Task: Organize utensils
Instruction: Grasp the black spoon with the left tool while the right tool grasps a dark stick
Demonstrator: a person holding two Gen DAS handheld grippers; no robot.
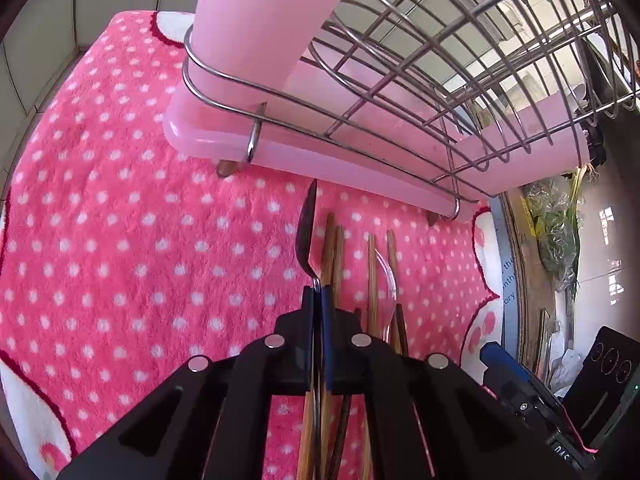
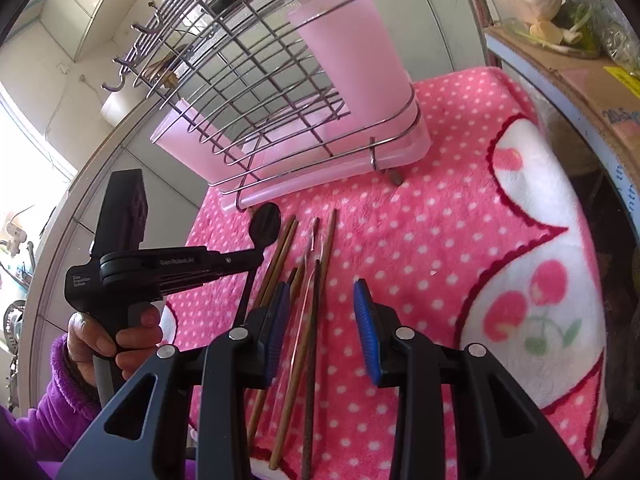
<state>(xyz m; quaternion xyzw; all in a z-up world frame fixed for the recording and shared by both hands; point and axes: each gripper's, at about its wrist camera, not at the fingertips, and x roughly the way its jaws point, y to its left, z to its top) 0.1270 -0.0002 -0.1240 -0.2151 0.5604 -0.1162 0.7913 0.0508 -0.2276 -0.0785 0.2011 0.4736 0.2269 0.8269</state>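
My left gripper (image 1: 318, 294) is shut on the thin handle of a dark metal spoon (image 1: 306, 232), whose bowl points toward the rack. In the right wrist view the left gripper (image 2: 256, 258) comes in from the left, with the metal spoon (image 2: 265, 220) raised at an angle over the towel. Several wooden chopsticks (image 1: 334, 256) and a clear plastic spoon (image 1: 387, 276) lie side by side on the towel. My right gripper (image 2: 320, 296) hovers open over the chopsticks (image 2: 320, 280), its blue pads (image 2: 366, 320) apart from them.
A wire rack (image 2: 260, 92) with a tall pink holder (image 2: 360, 52) and a pink drip tray (image 1: 320, 160) stands at the far end of the pink dotted towel (image 2: 440, 240). A cardboard box (image 2: 580, 80) with vegetables sits on the right. A hand in a purple sleeve (image 2: 108, 344) grips the left tool.
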